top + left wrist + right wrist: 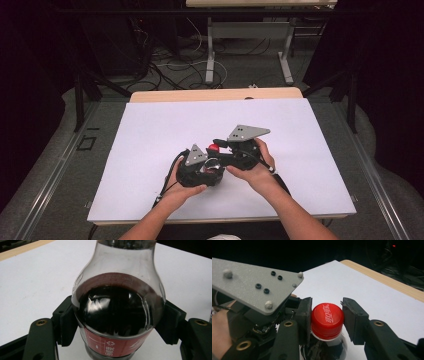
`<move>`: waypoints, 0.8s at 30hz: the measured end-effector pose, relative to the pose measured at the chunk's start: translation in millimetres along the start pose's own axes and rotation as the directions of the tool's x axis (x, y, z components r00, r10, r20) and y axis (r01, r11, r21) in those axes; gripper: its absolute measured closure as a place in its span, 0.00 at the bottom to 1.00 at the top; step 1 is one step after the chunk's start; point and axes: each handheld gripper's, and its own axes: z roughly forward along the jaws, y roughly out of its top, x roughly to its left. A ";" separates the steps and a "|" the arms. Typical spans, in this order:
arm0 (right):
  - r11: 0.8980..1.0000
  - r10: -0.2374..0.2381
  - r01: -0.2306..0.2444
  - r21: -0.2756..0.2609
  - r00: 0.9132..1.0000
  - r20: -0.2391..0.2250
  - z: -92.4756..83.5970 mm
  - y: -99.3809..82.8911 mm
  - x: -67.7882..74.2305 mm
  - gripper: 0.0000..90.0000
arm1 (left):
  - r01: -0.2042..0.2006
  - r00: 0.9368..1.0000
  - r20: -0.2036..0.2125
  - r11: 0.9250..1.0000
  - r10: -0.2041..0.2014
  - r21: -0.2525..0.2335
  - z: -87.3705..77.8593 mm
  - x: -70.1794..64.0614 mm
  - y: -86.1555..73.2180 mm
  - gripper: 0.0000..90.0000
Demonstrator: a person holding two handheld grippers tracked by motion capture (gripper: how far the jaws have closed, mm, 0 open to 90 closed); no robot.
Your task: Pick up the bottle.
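A small clear bottle [117,310] of dark cola with a red label stands on the white table top [150,130], near the middle toward the front. My left gripper [117,325] is shut on its round body, one pad [67,320] pressed to each side. The red cap [327,318] sits between the jaws of my right gripper [326,315], which is shut on it from both sides. In the high view the two grippers meet at the cap [214,148], the left gripper [206,169] lower and the right gripper [218,146] coming in from the right.
The left gripper's grey three-cornered plate [257,287] hangs close over the cap's left side. The wooden table edge [215,94] runs along the far side. Beyond it stand a metal desk frame [247,50] and loose cables on the floor.
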 end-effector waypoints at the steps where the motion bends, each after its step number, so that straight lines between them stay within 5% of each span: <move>1: 1.000 0.013 -0.013 -0.007 1.000 -0.008 0.1 -0.1 -1.6 0.67 | 0.000 1.000 0.000 1.000 0.000 0.000 0.0 0.0 0.0 0.33; 4: 1.000 -0.013 0.013 0.004 0.997 -0.070 -0.2 0.5 -6.3 0.68 | -0.005 1.000 0.013 1.000 0.005 -0.002 0.7 -1.0 -0.8 0.33; 7: 0.997 -0.064 0.070 0.035 0.984 -0.164 -0.8 3.9 -15.8 0.68 | -0.012 1.000 0.023 1.000 0.012 -0.005 1.1 -1.9 -1.3 0.33; 10: 0.988 -0.130 0.148 0.044 0.951 -0.279 -0.6 8.6 -28.1 0.68 | -0.025 0.999 0.034 1.000 0.025 -0.009 0.6 -3.3 -0.7 0.33; 11: 0.988 -0.130 0.148 0.044 0.951 -0.279 -0.6 8.6 -28.1 0.68 | -0.024 0.999 0.037 1.000 0.024 -0.004 0.2 -3.7 -0.5 0.33; 12: 0.981 -0.168 0.192 0.039 0.928 -0.333 1.0 11.3 -34.9 0.68 | -0.022 0.999 0.037 1.000 0.023 -0.011 0.6 -3.7 -0.3 0.33; 14: 0.982 -0.163 0.187 0.041 0.930 -0.330 1.7 12.6 -36.0 0.66 | -0.019 0.999 0.033 1.000 0.019 -0.010 0.1 -2.2 0.4 0.33; 15: 0.985 -0.149 0.170 0.042 0.941 -0.303 1.8 12.4 -33.4 0.64 | -0.014 1.000 0.019 1.000 0.014 -0.012 -1.1 -0.7 0.3 0.33; 17: 0.985 -0.143 0.164 0.050 0.948 -0.285 1.5 12.2 -30.3 0.61 | -0.014 1.000 0.016 1.000 0.014 -0.005 -2.2 0.8 0.9 0.33; 18: 0.986 -0.141 0.156 0.058 0.967 -0.211 1.1 10.8 -20.7 0.57 | 0.005 1.000 0.009 1.000 -0.005 -0.015 -1.9 0.7 0.5 0.33; 20: 0.985 -0.153 0.163 0.060 0.978 -0.140 1.1 8.7 -11.0 0.57 | 0.004 1.000 0.000 1.000 -0.004 -0.007 -2.9 2.3 0.9 0.33; 24: 0.990 -0.131 0.134 0.043 0.989 -0.072 2.4 6.0 0.2 0.57 | 0.002 1.000 -0.010 1.000 -0.003 -0.013 -2.5 3.1 0.6 0.33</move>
